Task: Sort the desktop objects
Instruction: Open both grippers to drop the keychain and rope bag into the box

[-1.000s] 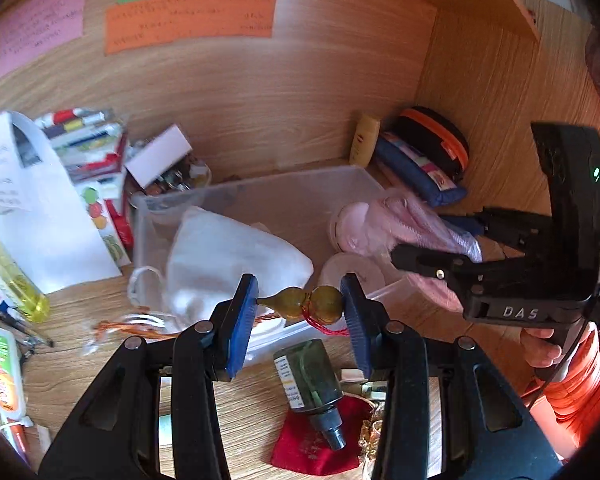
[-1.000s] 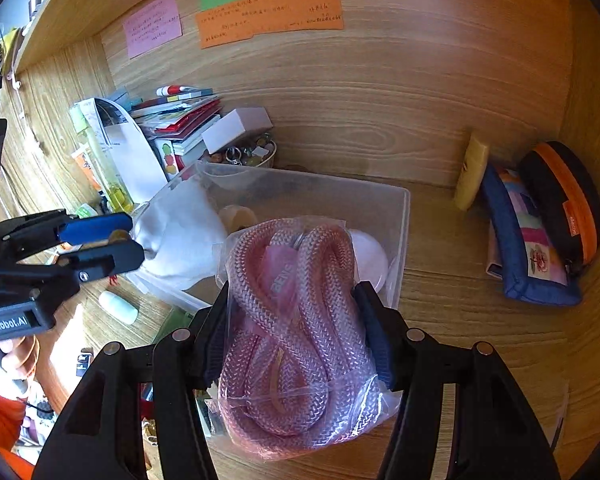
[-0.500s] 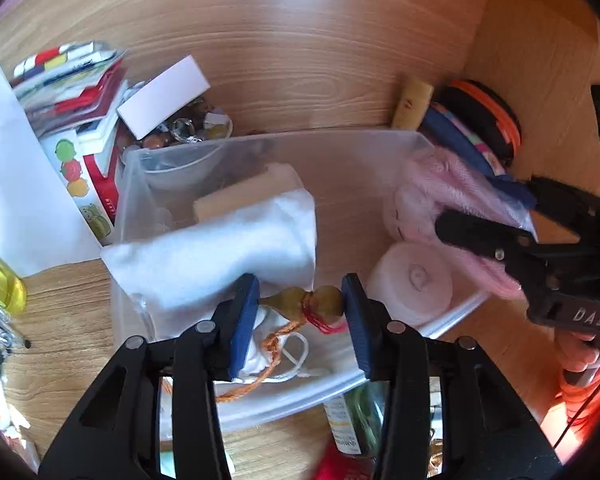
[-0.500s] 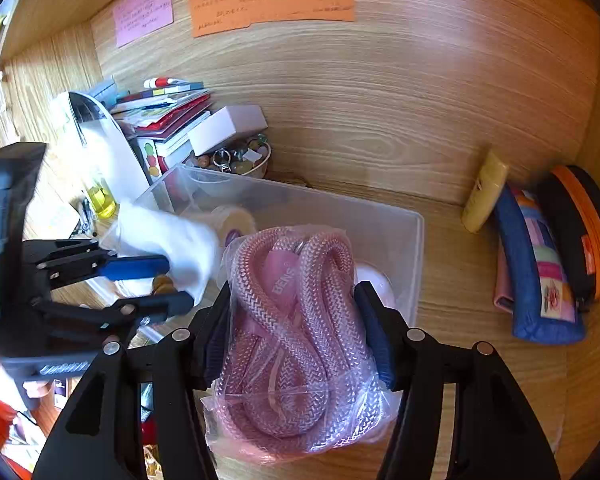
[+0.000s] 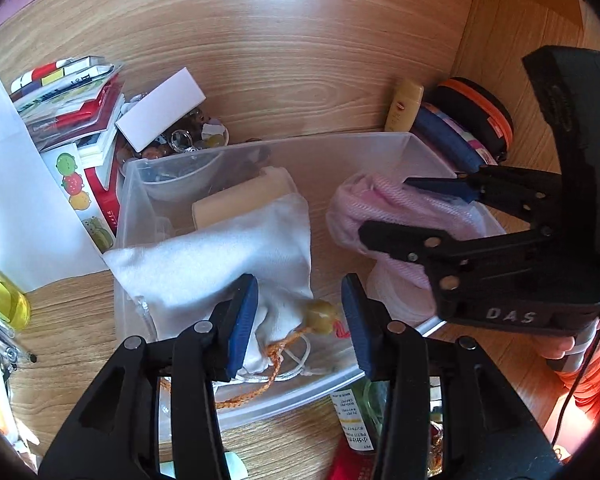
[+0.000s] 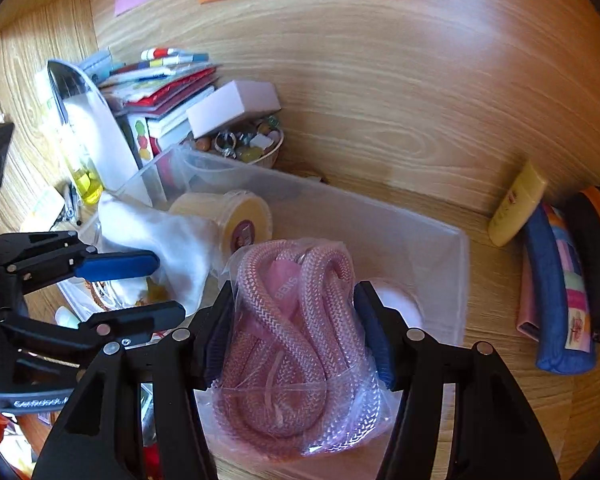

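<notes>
The bin (image 5: pixel 380 144) stands on the desk (image 5: pixel 80 320) and serves as landmark. In it, to the left, lies a cloth bag (image 5: pixel 220 252) with a tape roll (image 6: pixel 236 216) behind it; a gourd charm (image 5: pixel 320 314) rests at the bag's near end. In its right part sits the bagged rope (image 6: pixel 300 340). Behind the bin's left corner stands a bowl of trinkets (image 6: pixel 252 144) under a small box (image 5: pixel 160 110), with stacked books (image 5: pixel 72 108) further left. Right of the bin lie a tube (image 6: pixel 516 204) and pouches (image 6: pixel 560 288).
</notes>
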Available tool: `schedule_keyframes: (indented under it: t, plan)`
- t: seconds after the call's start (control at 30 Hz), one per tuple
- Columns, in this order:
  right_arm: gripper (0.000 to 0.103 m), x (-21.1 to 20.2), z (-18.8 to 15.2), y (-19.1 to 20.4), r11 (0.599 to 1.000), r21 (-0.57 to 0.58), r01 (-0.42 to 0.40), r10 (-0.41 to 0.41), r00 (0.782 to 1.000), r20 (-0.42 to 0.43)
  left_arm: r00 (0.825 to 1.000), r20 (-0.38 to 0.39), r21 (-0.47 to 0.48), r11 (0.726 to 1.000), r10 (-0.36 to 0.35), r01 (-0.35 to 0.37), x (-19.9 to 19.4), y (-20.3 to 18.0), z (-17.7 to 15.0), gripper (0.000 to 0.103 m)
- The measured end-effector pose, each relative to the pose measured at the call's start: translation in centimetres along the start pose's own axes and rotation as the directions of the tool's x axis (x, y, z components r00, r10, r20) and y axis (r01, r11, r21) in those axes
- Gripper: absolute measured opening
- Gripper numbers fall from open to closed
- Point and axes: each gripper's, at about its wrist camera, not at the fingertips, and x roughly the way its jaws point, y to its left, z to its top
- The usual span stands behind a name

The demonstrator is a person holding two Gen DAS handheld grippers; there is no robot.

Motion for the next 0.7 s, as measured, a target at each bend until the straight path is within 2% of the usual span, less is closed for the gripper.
schedule_keyframes:
  t: [0.27, 0.4, 0.7]
  plan:
    - [0.057, 0.6, -0.5, 0.8, 0.999, -0.03, 0.037, -0.038, 0.999, -0.038, 1.0, 0.005, 0.0, 1.0, -0.002, 0.002, -0.5, 0.0, 0.0, 0.045]
    - [0.059, -0.3, -0.9, 1.1, 0.997, -0.047, 0.056, -0.057, 0.998, -0.026, 1.0, 0.029, 0.0, 1.0, 0.007, -0.007, -1.3, -0.4, -0.2, 0.057]
    - [0.067, -3.9, -2.4, 1.5, 0.992, -0.056, 0.108, -0.106, 0.994, 0.04, 0.997, 0.069, 0.024, 0.999, 0.025, -0.027, -3.3, -2.3, -0.9, 0.067]
